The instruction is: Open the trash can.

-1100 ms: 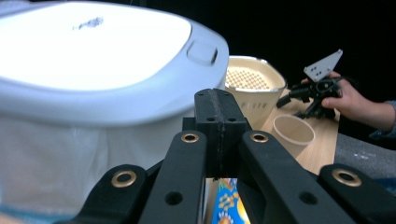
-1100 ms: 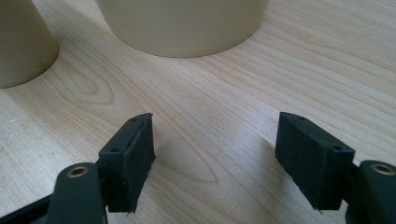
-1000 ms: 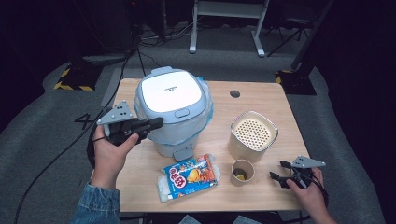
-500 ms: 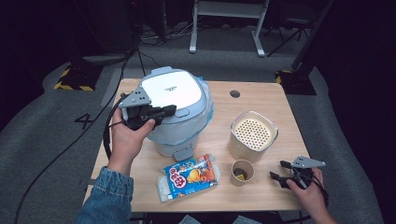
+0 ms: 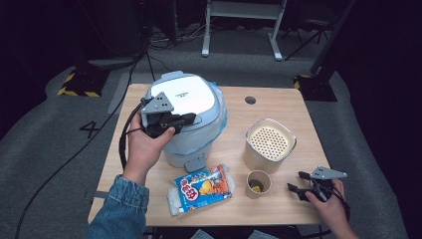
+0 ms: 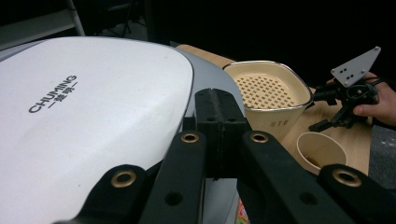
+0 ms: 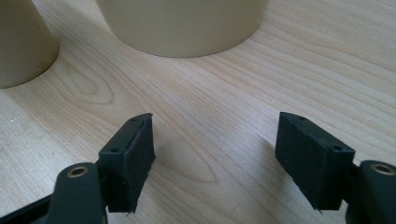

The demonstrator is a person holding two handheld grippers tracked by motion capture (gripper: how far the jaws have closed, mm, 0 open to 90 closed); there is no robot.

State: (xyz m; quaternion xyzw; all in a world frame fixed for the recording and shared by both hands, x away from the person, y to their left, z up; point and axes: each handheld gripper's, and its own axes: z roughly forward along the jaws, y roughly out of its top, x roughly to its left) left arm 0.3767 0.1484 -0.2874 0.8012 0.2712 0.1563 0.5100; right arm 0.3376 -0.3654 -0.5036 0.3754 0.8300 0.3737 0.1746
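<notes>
A white-lidded, pale blue rice cooker (image 5: 188, 95) stands at the table's back left. My left gripper (image 5: 187, 119) hovers over the lid's near edge, pointing right, jaws shut with nothing between them. In the left gripper view the closed pads (image 6: 217, 112) lie just above the white lid (image 6: 84, 121); whether they touch it I cannot tell. My right gripper (image 5: 295, 180) rests low on the table at the front right. Its jaws stand open in the right gripper view (image 7: 215, 154), with bare wood between them.
A cream container with a perforated top (image 5: 269, 144) stands right of the cooker, with a paper cup (image 5: 259, 184) in front of it. A colourful snack packet (image 5: 201, 188) lies before the cooker. The wooden table (image 5: 278, 107) has a small round hole at the back.
My left hand has travelled right and slightly up, from beside the cooker to over its lid's near edge. The right gripper has kept still.
</notes>
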